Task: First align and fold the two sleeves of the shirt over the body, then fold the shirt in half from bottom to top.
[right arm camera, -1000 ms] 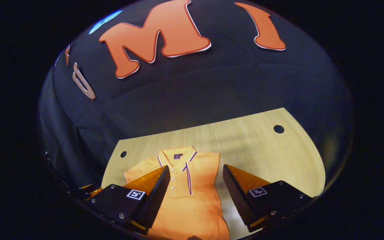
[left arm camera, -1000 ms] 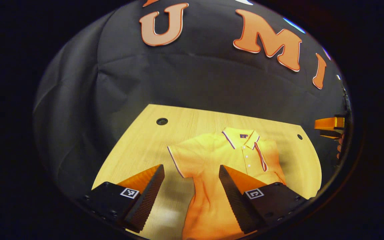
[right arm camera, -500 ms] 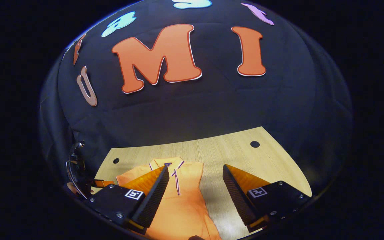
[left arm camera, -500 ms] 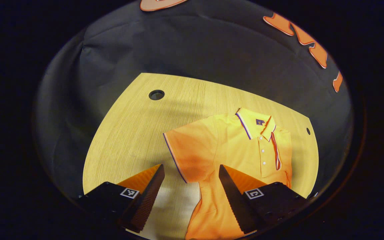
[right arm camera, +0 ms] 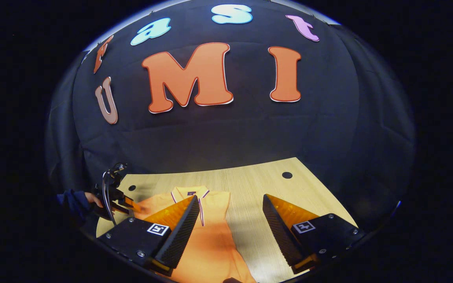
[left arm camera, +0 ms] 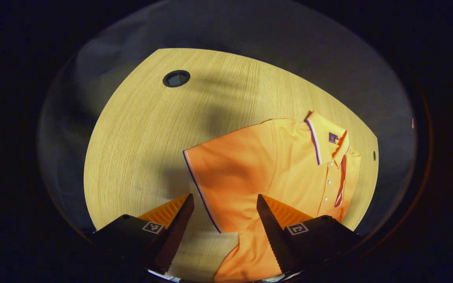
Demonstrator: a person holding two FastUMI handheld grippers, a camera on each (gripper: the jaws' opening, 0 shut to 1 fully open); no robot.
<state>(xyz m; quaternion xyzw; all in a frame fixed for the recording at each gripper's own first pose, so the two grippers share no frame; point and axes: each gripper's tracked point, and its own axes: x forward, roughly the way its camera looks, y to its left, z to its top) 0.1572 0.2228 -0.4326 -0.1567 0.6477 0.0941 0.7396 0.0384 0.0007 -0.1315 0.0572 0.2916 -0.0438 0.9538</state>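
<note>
- The left tool (left arm camera: 223,220) has its jaws wide apart and holds nothing. It hangs over the unfolded sleeve (left arm camera: 226,177), whose trimmed cuff edge runs between the two fingers at the bottom centre of the left gripper view.
- From this tool the sleeve lies straight ahead and very near. Its long axis runs from the cuff at frame centre towards the collar (left arm camera: 321,137) at the right. This is the nearer tool for the sleeve fold.
- The right tool (right arm camera: 230,224) is also wide and empty, and sits higher above the worktop (right arm camera: 250,184).
- In the right gripper view the left tool (right arm camera: 126,206) shows at the lower left, held by a hand.
- The shirt (left arm camera: 289,173) is orange with a striped collar and a buttoned placket. It lies flat on the worktop (left arm camera: 140,129), at the right of the frame.
- Its far side looks already folded in, judging by the straight edge.
</note>
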